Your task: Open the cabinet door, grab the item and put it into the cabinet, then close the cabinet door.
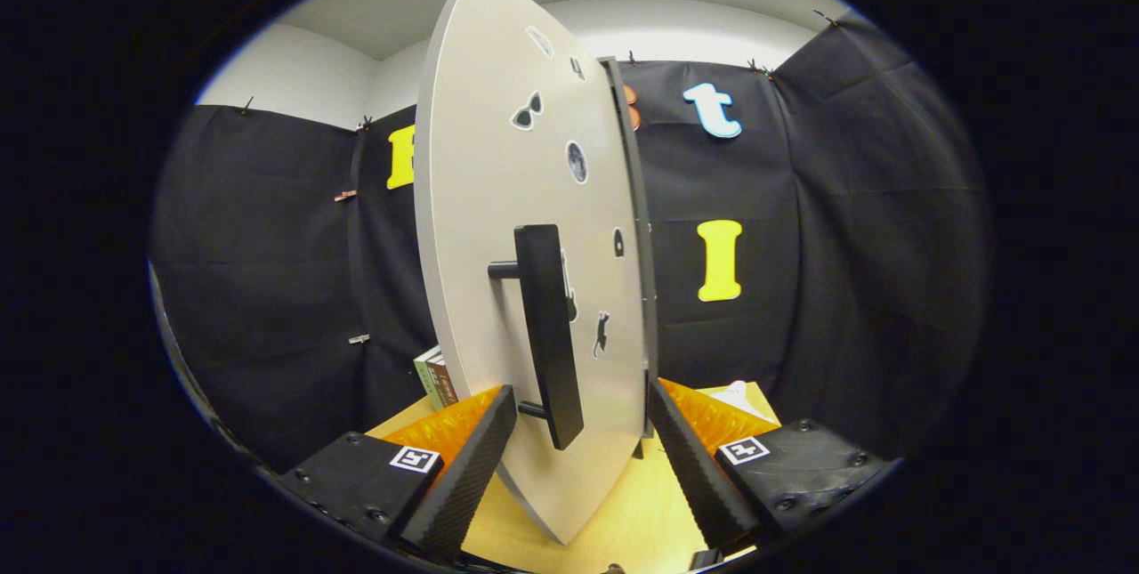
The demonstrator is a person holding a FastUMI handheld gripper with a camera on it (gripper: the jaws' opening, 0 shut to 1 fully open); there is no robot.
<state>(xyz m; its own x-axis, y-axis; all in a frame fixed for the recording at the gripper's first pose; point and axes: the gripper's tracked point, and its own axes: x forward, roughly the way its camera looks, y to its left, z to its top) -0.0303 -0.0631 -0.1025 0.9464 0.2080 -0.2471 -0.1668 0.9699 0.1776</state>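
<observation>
**Cabinet door ajar between wide-open jaws: watch the handle**

Cabinet door [498, 200] stands edge-on just ahead of my gripper [583, 432], whose jaws are spread wide and hold nothing. The two fingers sit either side of the door's lower part, and I can't tell whether either one touches the panel. The black bar handle [547, 334] hangs between them, nearer the left finger, standing off the door face on two short posts.

What worries me from here: the jaws straddle both the handle and the panel's free edge. If I close now, I judge I'd pinch panel and handle together rather than the bar alone, and the door could twist or slip out as it swings. Pushing forward risks ramming a finger into the door face and knocking it the wrong way.

The handle's long axis runs vertically, top leaning slightly away from me in this lens, its flat face turned to my right. The door is upright too, long axis vertical, its stickered face [577, 161] towards me and its dark free edge [636, 227] to the right.

Beyond the left finger some books [436, 376] stand on the wooden bench [623, 512]. A pale object [739, 396] lies past the right finger; too little shows to name it.
</observation>
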